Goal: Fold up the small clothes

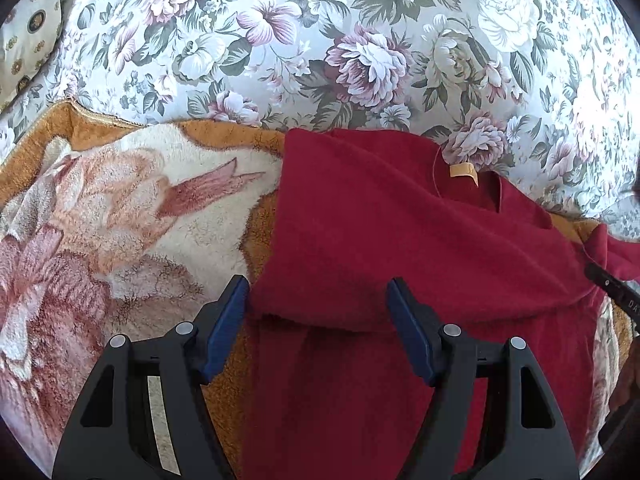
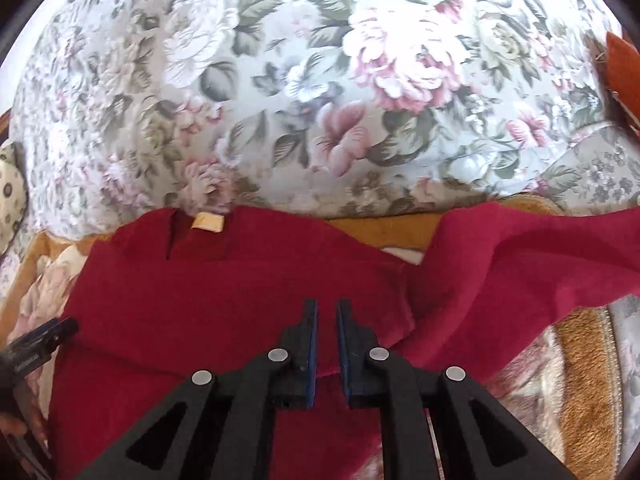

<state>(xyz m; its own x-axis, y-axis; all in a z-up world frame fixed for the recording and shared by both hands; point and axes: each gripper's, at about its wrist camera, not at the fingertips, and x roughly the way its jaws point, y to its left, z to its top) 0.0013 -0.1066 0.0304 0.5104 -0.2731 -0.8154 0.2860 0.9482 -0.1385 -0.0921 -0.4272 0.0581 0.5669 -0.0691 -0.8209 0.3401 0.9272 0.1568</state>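
Note:
A dark red small top (image 1: 400,232) lies on a plush orange and cream blanket (image 1: 120,208), neck opening and tan label (image 1: 462,171) toward the floral cushion. Its left side is folded over the body. My left gripper (image 1: 318,294) is open just above that folded edge, holding nothing. In the right wrist view the top (image 2: 224,292) spreads below, with one sleeve (image 2: 540,256) stretched out to the right. My right gripper (image 2: 327,310) hovers over the top's middle, its jaws a narrow gap apart with no cloth between them.
A large floral cushion (image 1: 320,40) rises behind the blanket. A cream patterned pillow (image 1: 28,32) sits at far left. An orange object (image 2: 622,76) shows at the right edge. Each gripper's tip shows in the other's view: the right (image 1: 608,284), the left (image 2: 44,340).

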